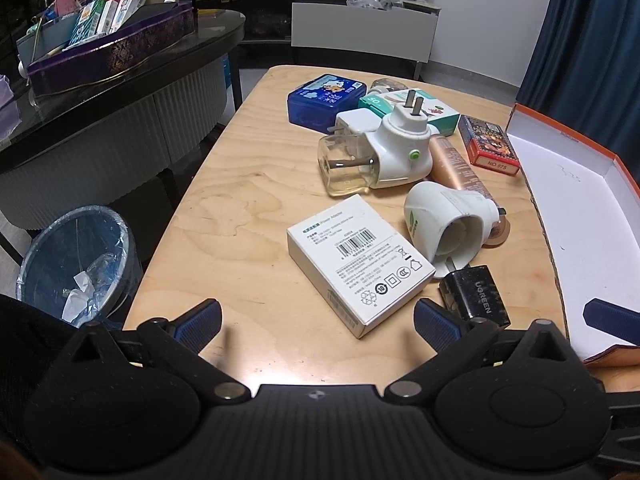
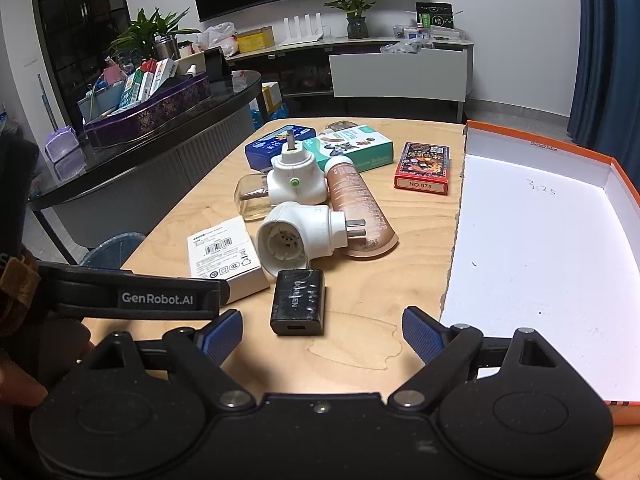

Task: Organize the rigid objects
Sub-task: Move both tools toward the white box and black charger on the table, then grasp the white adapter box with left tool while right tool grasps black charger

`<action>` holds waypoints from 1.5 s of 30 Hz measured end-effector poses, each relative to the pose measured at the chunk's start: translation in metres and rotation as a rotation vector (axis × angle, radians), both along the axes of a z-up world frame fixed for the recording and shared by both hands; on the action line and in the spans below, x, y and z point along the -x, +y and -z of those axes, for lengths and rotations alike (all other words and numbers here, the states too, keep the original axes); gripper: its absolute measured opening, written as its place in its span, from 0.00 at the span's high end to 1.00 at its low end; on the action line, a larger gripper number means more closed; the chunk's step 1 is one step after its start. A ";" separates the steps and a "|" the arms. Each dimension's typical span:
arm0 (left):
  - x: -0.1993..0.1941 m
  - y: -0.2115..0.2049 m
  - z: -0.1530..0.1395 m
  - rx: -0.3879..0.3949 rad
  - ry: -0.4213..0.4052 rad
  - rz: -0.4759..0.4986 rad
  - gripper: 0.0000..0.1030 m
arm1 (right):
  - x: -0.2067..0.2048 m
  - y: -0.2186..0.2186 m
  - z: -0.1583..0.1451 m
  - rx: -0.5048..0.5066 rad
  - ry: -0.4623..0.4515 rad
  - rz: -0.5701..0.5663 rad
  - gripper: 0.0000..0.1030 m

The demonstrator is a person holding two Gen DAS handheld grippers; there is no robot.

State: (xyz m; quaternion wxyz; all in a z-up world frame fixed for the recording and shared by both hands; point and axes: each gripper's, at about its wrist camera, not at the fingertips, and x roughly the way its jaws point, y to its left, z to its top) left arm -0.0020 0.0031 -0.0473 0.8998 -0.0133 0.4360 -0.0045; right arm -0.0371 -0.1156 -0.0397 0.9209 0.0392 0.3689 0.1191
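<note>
A wooden table (image 1: 240,216) carries a heap of small items. A white adapter box (image 1: 360,264) lies nearest my left gripper (image 1: 318,328), which is open just short of it. A black charger (image 2: 298,302) sits right ahead of my right gripper (image 2: 322,334), also open and holding nothing. Behind are a white plug-in heater (image 2: 296,236), a second heater with a clear bottle (image 1: 376,152), a bronze tube (image 2: 356,208), a red card pack (image 2: 422,168), a teal box (image 2: 352,148) and a blue tin (image 1: 326,100). An orange-edged white box lid (image 2: 540,256) lies at the right.
A bin with a blue liner (image 1: 76,256) stands on the floor left of the table. A dark glass-topped counter (image 1: 100,92) with a purple tray of boxes (image 1: 112,52) is at the far left. The left gripper's body (image 2: 132,296) crosses the right wrist view.
</note>
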 end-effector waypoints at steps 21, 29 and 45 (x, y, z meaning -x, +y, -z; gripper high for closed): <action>-0.018 0.042 0.014 -0.004 0.023 -0.152 0.00 | -0.007 -0.001 0.008 0.011 0.009 -0.005 0.01; -0.033 0.021 0.005 0.011 -0.019 -0.108 0.00 | -0.017 0.011 0.014 0.020 0.007 -0.047 0.01; -0.062 0.034 0.008 0.123 -0.028 -0.163 0.00 | -0.032 0.019 0.023 0.037 0.000 -0.079 0.01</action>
